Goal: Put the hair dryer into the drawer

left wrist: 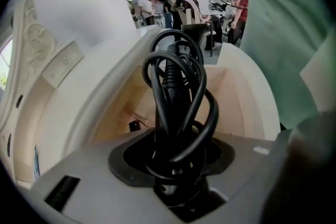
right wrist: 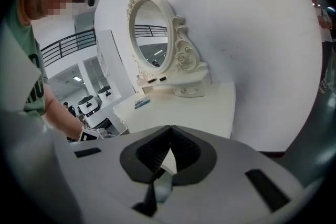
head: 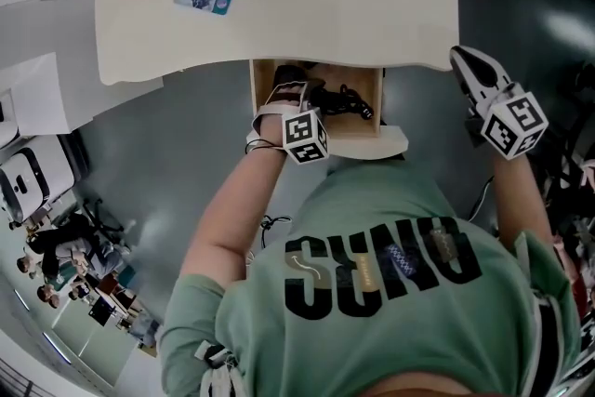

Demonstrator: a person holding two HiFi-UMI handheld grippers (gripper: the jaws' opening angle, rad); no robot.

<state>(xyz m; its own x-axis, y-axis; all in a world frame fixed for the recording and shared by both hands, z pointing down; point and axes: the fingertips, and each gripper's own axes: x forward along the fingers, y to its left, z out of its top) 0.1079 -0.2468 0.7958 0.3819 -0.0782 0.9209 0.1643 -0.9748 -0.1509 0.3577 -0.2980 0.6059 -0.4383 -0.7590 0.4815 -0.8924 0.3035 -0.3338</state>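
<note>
- Left gripper [head: 291,96]: clamped on the black plastic hair dryer [left wrist: 176,86], held in the mouth of the open pale wooden drawer [head: 372,142] at frame centre. Whether it rested on the bottom could not be told.
- Right gripper [right wrist: 169,150]: jaws pressed together, empty, at the right edge beside the cream dressing table [head: 279,5].
- Risk: the looped black power cord [left wrist: 211,113] could catch the drawer rim or trail outside and block closing. An early release could drop the dryer hard.
- Head view alone showed the drawer's outline and both grippers.
- Left gripper view alone showed the cord coils.
- Right gripper view alone showed the oval white-framed mirror [right wrist: 152,42].
</note>
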